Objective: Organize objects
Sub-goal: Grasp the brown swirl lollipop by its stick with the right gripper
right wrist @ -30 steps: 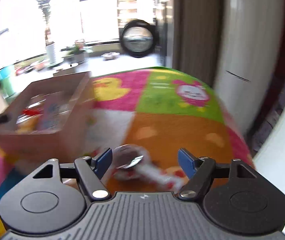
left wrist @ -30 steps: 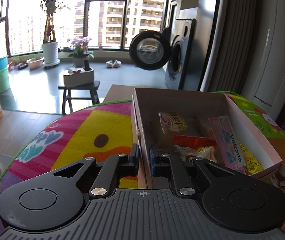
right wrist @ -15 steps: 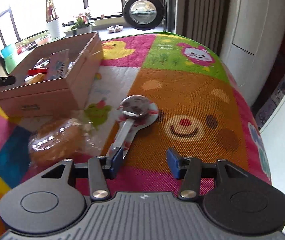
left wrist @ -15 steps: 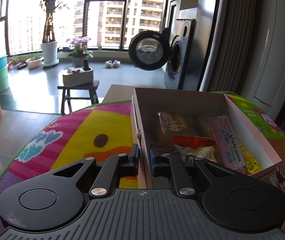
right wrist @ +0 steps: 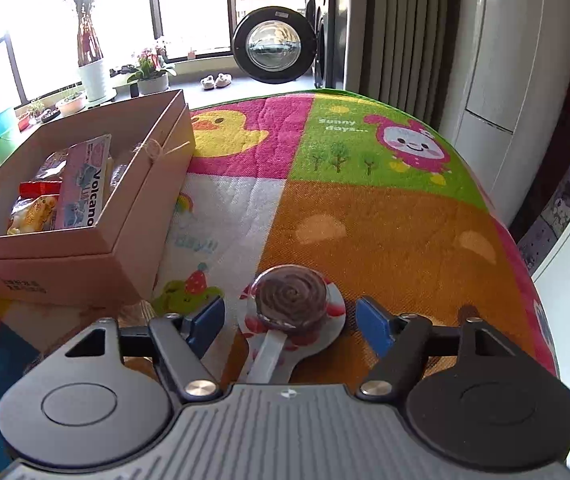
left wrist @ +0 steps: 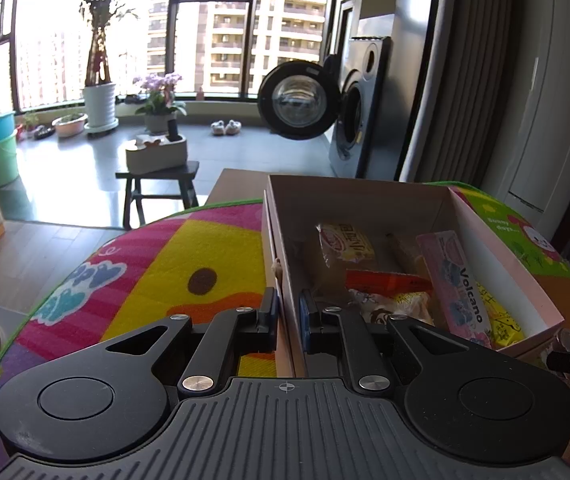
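A brown cardboard box [left wrist: 501, 264] [right wrist: 97, 256] holds several snack packets, among them a pink "Volcano" pack [left wrist: 455, 280] [right wrist: 83, 188]. My left gripper [left wrist: 288, 314] is shut on the box's left wall. In the right wrist view a chocolate swirl lollipop [right wrist: 291, 294] in clear wrap lies on the colourful mat [right wrist: 385, 232], its stick pointing back under the gripper body. My right gripper [right wrist: 291, 320] is open, its blue pads on either side of the lollipop head without touching it.
The mat covers a table whose right edge [right wrist: 525, 264] drops off beside a white cabinet [right wrist: 525, 60]. The box stands left of the lollipop. A washing machine [left wrist: 349, 120], plants and a stool [left wrist: 157, 184] stand on the floor beyond.
My right gripper has moved forward and lower over the lollipop, and its fingers have spread wider around the head. The left gripper has kept its hold on the box wall.
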